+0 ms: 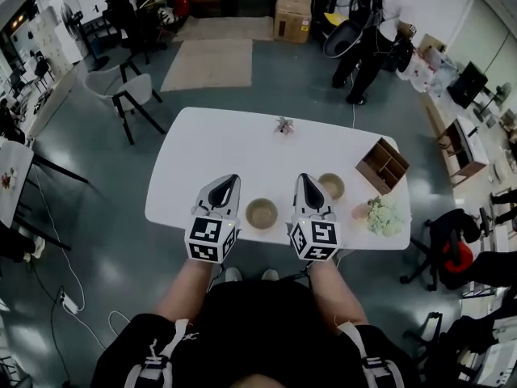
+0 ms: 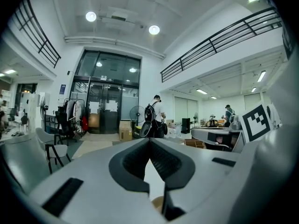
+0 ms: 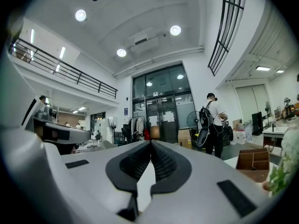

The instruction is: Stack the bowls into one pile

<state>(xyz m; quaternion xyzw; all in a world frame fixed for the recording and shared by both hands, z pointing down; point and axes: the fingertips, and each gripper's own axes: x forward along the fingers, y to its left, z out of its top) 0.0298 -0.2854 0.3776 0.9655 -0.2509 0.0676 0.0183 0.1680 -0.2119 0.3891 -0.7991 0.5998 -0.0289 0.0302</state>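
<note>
Two tan bowls sit apart on the white table (image 1: 226, 148). One bowl (image 1: 262, 212) lies near the front edge, between my two grippers. The other bowl (image 1: 331, 186) is just right of my right gripper's tip. My left gripper (image 1: 229, 181) hovers over the table's front left, jaws shut with nothing in them. In the left gripper view the tips (image 2: 150, 139) meet, and a sliver of bowl (image 2: 158, 203) shows beneath. My right gripper (image 1: 304, 179) is shut and holds nothing too; its tips (image 3: 151, 142) touch in the right gripper view.
A wooden compartment box (image 1: 382, 165) and a bunch of pale flowers (image 1: 384, 216) occupy the table's right end. A small plant (image 1: 283, 124) sits at the far edge. A person with a backpack (image 1: 367, 23) stands beyond the table; a chair (image 1: 125, 94) is at far left.
</note>
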